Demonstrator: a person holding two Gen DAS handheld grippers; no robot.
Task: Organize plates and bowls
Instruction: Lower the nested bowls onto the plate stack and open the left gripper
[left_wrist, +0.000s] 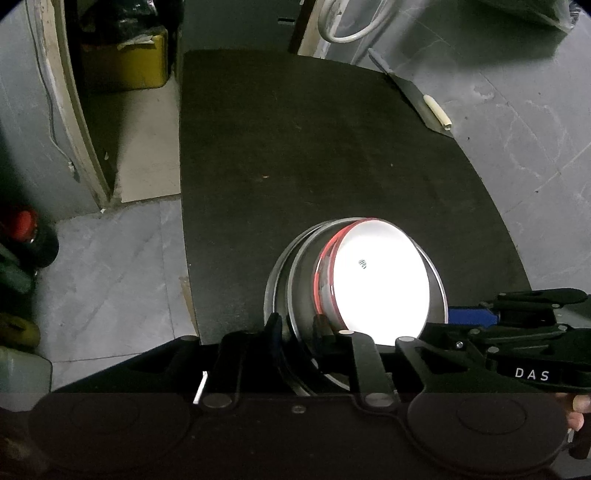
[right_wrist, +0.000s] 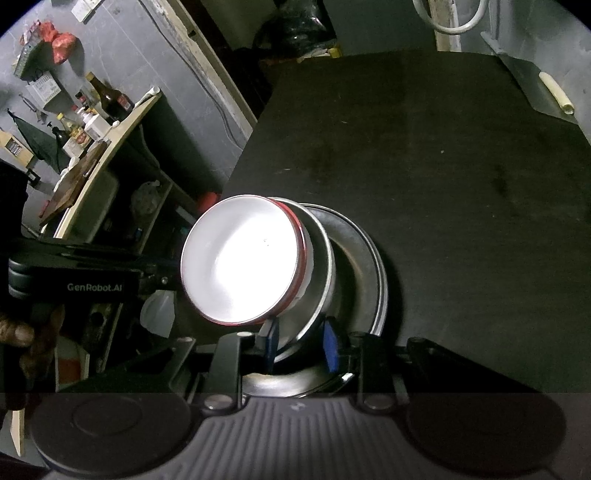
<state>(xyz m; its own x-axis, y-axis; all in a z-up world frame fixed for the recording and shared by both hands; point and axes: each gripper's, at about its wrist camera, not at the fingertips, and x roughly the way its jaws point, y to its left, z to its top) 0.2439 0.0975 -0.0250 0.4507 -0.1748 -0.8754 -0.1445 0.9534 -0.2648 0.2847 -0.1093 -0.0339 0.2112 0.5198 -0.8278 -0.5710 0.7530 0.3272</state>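
Observation:
A stack of dishes sits near the front of the black table (left_wrist: 332, 147): a white bowl with a red rim (left_wrist: 380, 280) nested in a steel bowl (left_wrist: 299, 280), on a steel plate (left_wrist: 271, 288). My left gripper (left_wrist: 297, 325) is shut on the rims of the steel bowl and plate at the stack's left side. In the right wrist view the white bowl (right_wrist: 240, 262) sits in the steel bowl (right_wrist: 321, 273) on the plate (right_wrist: 369, 258). My right gripper (right_wrist: 301, 343), with blue pads, is shut on the steel bowl's rim. The stack looks tilted.
A rolled paper (left_wrist: 437, 112) lies on a dark sheet at the table's far right corner. A yellow box (left_wrist: 125, 62) and bottles (left_wrist: 22, 236) stand on the floor to the left. A shelf with bottles (right_wrist: 92, 110) is at the left.

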